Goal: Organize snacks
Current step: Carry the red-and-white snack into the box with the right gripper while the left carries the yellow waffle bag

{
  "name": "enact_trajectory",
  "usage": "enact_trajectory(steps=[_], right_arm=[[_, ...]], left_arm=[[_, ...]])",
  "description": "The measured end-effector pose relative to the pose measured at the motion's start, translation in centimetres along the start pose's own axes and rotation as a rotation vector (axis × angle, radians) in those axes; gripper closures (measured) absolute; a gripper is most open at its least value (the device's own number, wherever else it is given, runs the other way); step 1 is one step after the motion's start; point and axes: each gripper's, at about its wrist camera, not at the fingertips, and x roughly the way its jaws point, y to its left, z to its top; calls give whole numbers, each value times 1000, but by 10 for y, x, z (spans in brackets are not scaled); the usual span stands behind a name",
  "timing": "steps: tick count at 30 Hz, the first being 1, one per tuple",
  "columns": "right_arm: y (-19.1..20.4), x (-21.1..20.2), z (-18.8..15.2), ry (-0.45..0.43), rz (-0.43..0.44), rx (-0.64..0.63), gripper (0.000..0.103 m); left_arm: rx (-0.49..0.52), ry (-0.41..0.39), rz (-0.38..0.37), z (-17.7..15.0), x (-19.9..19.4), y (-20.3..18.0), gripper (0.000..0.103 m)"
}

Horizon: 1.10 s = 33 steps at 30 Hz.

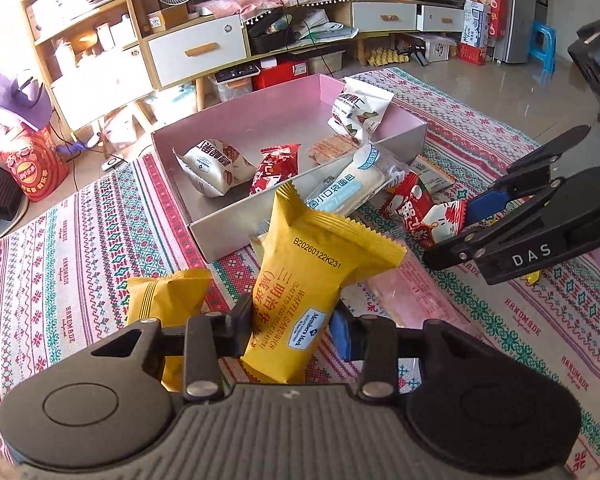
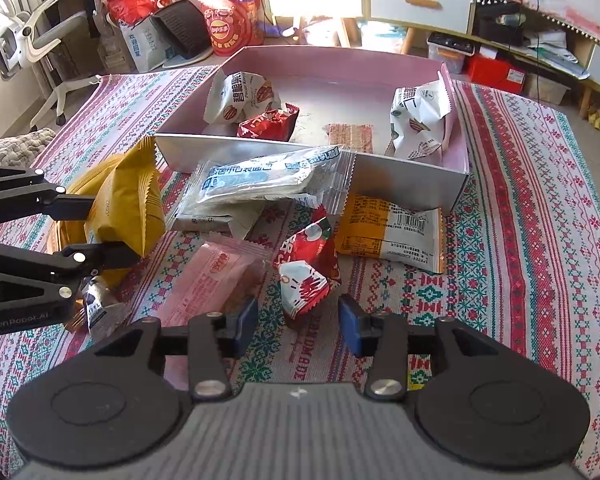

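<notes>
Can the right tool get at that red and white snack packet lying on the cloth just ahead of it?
Probably yes. The right tool is open, and the red and white packet lies uncovered just ahead of its gap, with nothing between them.

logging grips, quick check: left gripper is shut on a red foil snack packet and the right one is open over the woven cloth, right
Not quite: the left gripper is shut on a yellow waffle sandwich packet, not a red one, as the left wrist view shows. The right gripper is open.

Crinkled glossy plastic film is seen on the yellow waffle sandwich packet (image 1: 300, 280), matt woven cloth on the patterned tablecloth (image 2: 520, 200), smooth pink card on the shallow box (image 2: 412, 184), and matt black plastic on the left hand-held gripper (image 1: 292, 324).
</notes>
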Motion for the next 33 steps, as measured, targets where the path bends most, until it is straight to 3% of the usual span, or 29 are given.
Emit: enact_trajectory(steps=[4, 9, 13, 25, 33], right_arm=[[-4, 4, 5, -11, 5, 26, 59], [-7, 11, 8, -6, -8, 33, 72], [-5, 8, 7, -10, -9, 26, 73], [-13, -15, 15, -44, 80, 99, 74], [-17, -23, 20, -55, 114, 138, 75]], left_arm=[[-38, 9, -12, 0, 1, 4, 57], [-56, 14, 9, -4, 7, 6, 58], [-97, 12, 21, -5, 6, 12, 59], [-259, -33, -59, 1, -13, 33, 61], [-305, -58, -78, 5, -19, 37, 61]])
